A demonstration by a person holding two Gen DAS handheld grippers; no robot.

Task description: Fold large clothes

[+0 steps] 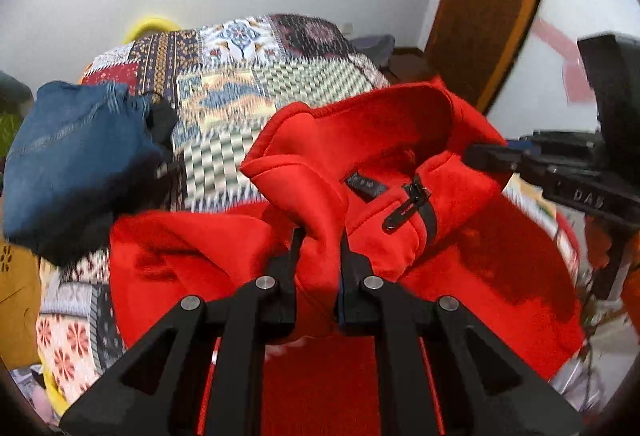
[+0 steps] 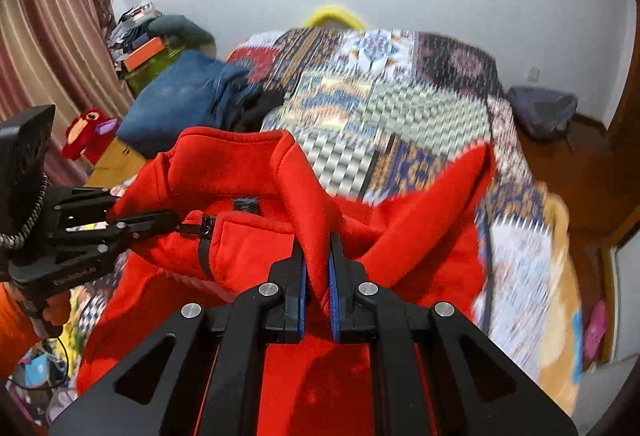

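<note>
Left wrist view: red fleece jacket [image 1: 400, 163], zip collar standing up, held lifted above a bed with a patchwork quilt [image 1: 248, 83]. Left tool [image 1: 318, 240] narrow, clamped on a bunched fold at the collar's left side. Right tool [image 1: 492, 155] enters from the right edge, its tip at the collar's other side; grip not legible from here. Black zipper pull [image 1: 404, 211] hangs beside a dark neck label [image 1: 366, 185].

Right wrist view: right tool [image 2: 318, 248] narrow, blue pads [image 2: 303, 288] pinching a ridge of the jacket [image 2: 248, 163]. Left tool [image 2: 160, 220] meets the collar near the zip.

Surroundings: folded blue denim garment [image 1: 76, 155] lies on the quilt's left part, near the jacket. Yellow ring [image 1: 148, 25] beyond the bed's far edge; wooden door [image 1: 488, 3] at right.

Right view only: striped curtain [image 2: 52, 35], red plush toy [image 2: 88, 133], dark bag [image 2: 544, 109] on the wooden floor.
</note>
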